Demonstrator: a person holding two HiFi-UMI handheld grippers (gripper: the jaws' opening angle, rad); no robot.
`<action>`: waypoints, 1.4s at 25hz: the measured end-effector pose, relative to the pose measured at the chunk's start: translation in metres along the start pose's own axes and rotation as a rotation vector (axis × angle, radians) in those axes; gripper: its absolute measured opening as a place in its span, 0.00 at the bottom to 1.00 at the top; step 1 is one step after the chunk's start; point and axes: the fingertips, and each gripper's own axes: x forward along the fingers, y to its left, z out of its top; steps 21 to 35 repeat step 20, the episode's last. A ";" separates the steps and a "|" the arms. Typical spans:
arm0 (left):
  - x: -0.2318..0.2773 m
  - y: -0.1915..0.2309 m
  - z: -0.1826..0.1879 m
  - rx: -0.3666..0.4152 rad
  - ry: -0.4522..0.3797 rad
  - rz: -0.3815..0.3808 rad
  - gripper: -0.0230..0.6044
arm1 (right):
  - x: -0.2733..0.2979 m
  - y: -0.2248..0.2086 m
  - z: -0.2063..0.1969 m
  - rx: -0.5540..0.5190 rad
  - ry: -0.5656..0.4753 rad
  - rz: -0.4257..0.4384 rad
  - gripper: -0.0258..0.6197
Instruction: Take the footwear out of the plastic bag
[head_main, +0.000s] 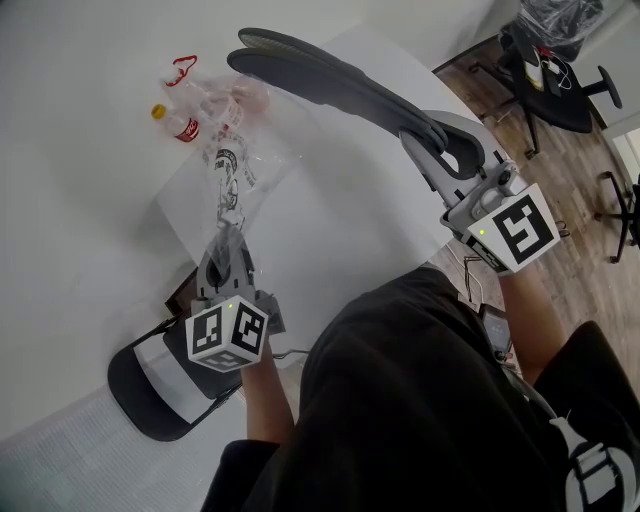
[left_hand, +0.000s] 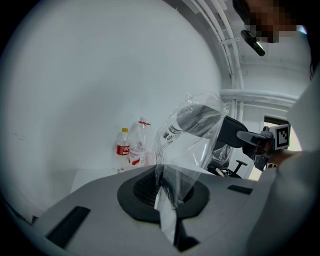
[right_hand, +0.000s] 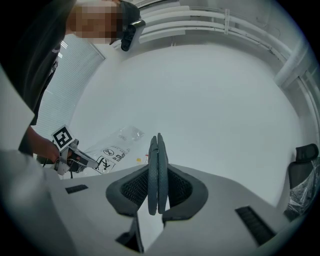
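Note:
A pair of dark grey flat slippers (head_main: 340, 85), pressed sole to sole, sticks out level over the white table. My right gripper (head_main: 440, 150) is shut on their heel end, and they stand edge-on between its jaws (right_hand: 157, 160). My left gripper (head_main: 226, 245) is shut on a corner of the clear printed plastic bag (head_main: 240, 165), which stretches up and away from it. In the left gripper view the slippers' toe end (left_hand: 200, 119) shows through the bag film (left_hand: 175, 150). I cannot tell whether the toes are still inside the bag's mouth.
Two drink bottles (head_main: 185, 128) lie at the table's far left, also in the left gripper view (left_hand: 131, 146). Black office chairs (head_main: 555, 85) stand on the wood floor at the right. A black chair seat (head_main: 150, 385) is below my left gripper, off the table's (head_main: 330, 220) near edge.

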 end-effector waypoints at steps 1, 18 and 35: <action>0.000 0.000 0.000 0.001 0.001 0.000 0.07 | 0.001 0.001 0.000 0.000 0.000 0.001 0.16; 0.003 0.003 -0.004 0.005 -0.006 0.010 0.07 | 0.004 0.002 -0.002 0.007 -0.011 0.012 0.16; 0.006 0.003 -0.004 0.006 -0.008 0.008 0.07 | 0.004 0.001 -0.004 0.008 -0.007 0.013 0.16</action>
